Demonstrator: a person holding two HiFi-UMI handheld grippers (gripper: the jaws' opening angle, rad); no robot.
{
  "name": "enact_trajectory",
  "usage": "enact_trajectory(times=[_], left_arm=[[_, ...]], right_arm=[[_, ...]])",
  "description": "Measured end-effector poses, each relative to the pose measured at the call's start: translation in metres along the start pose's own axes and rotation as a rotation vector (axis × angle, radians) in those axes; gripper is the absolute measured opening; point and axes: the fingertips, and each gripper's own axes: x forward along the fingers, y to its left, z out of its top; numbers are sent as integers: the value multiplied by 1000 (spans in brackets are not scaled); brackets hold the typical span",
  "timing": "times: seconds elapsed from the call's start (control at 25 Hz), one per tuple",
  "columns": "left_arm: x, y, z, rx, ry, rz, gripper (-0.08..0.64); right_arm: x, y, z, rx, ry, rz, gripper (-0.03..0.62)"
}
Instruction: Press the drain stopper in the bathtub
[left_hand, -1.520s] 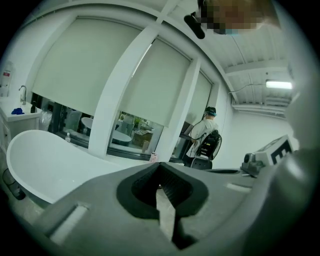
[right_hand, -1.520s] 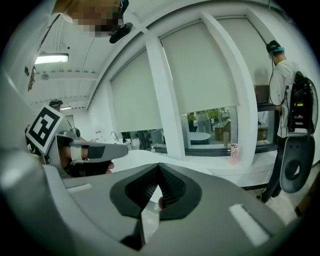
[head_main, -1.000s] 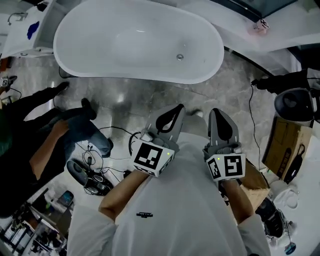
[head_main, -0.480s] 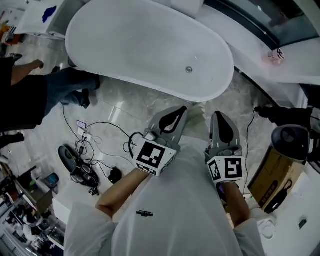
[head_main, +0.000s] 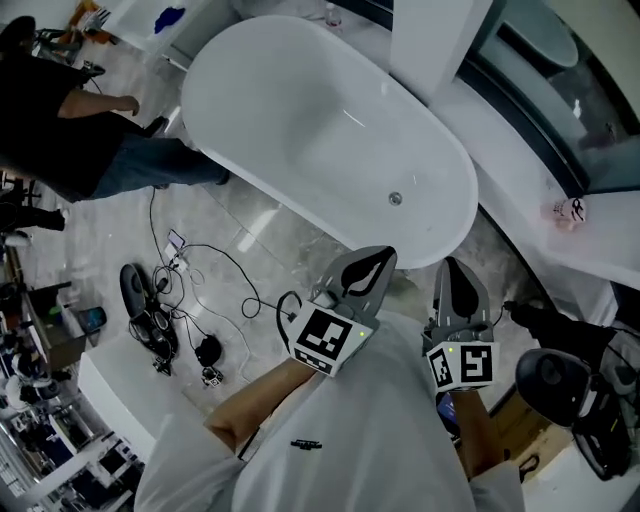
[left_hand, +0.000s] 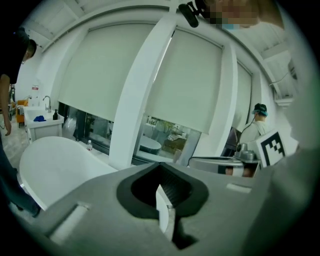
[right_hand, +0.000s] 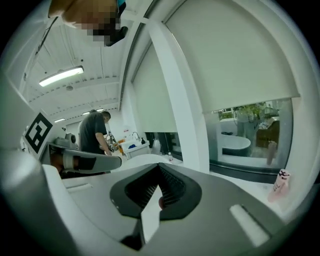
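Note:
The white oval bathtub (head_main: 300, 120) lies slanted across the top of the head view. Its round metal drain stopper (head_main: 395, 198) sits on the tub floor near the right end. My left gripper (head_main: 374, 256) is held at chest height, short of the tub's near rim, shut and empty. My right gripper (head_main: 455, 268) hangs beside it, also shut and empty. In the left gripper view the left gripper (left_hand: 161, 170) has its jaws together, with the tub (left_hand: 50, 160) at lower left. The right gripper view shows the right gripper (right_hand: 159, 170) with its jaws together too.
A person in dark shirt and jeans (head_main: 100, 140) stands left of the tub. Cables and gear (head_main: 160, 320) lie on the marble floor. A white pillar (head_main: 440, 40) rises behind the tub. A pink bottle (head_main: 568, 210) stands on the ledge, and black equipment (head_main: 550, 380) sits at right.
The head view has swung: the tub and drain now lie further right and nearer the grippers. The bystander has shifted to the upper left. Both grippers stay shut at my chest.

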Motion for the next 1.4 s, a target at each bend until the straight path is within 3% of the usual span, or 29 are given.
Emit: enact_trajectory(times=[0.52, 0.96, 1.4], left_arm=[[40, -9, 22, -21, -43, 191, 3], [72, 11, 5, -79, 11, 122, 3], [97, 47, -38, -173, 77, 132, 3]], right_arm=[[27, -49, 14, -30, 26, 195, 6], [68, -41, -1, -64, 106, 237, 6], [117, -52, -49, -54, 208, 218, 6]])
